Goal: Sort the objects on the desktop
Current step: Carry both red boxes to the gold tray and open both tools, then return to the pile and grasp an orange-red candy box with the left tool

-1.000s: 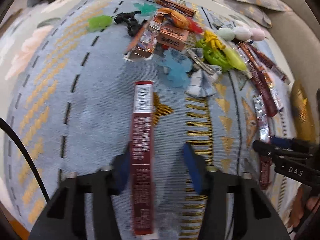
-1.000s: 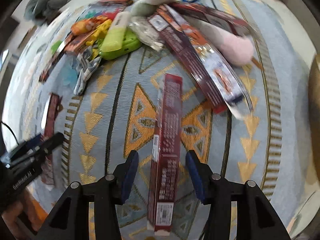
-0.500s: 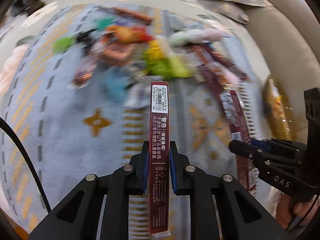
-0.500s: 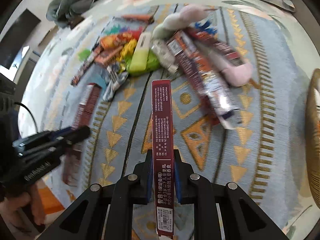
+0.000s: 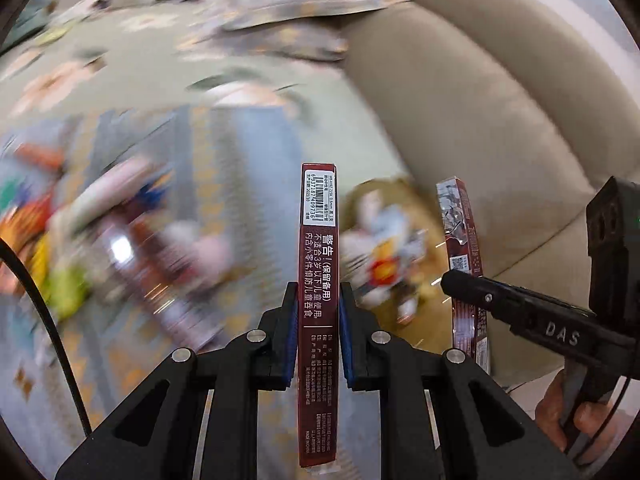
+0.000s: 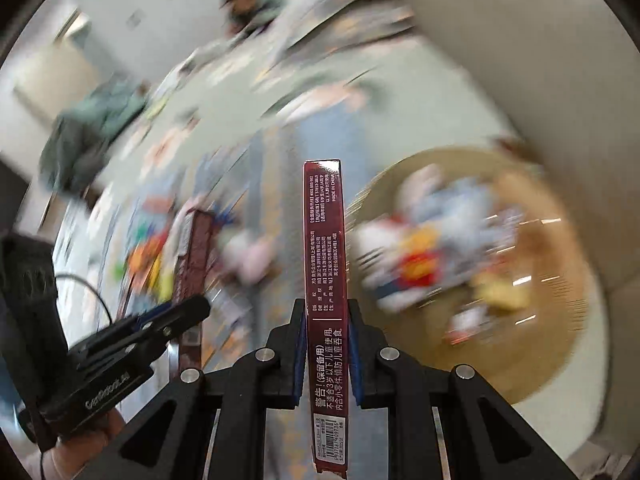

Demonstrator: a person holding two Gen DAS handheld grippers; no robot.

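My left gripper is shut on a long dark red box, held edge-up above the rug. My right gripper is shut on a second dark red box. Each gripper and its box also shows in the other view: the right one with its box, the left one with its box. A round woven basket holding colourful packets lies ahead to the right; it also shows in the left wrist view. The background is motion-blurred.
A blurred pile of toys and packets lies on the patterned rug at left. A beige sofa rises behind the basket. A dark green garment lies far left on the floor.
Both grippers closed on their red boxes, lifted them off the rug and swung right toward the basket by the sofa.
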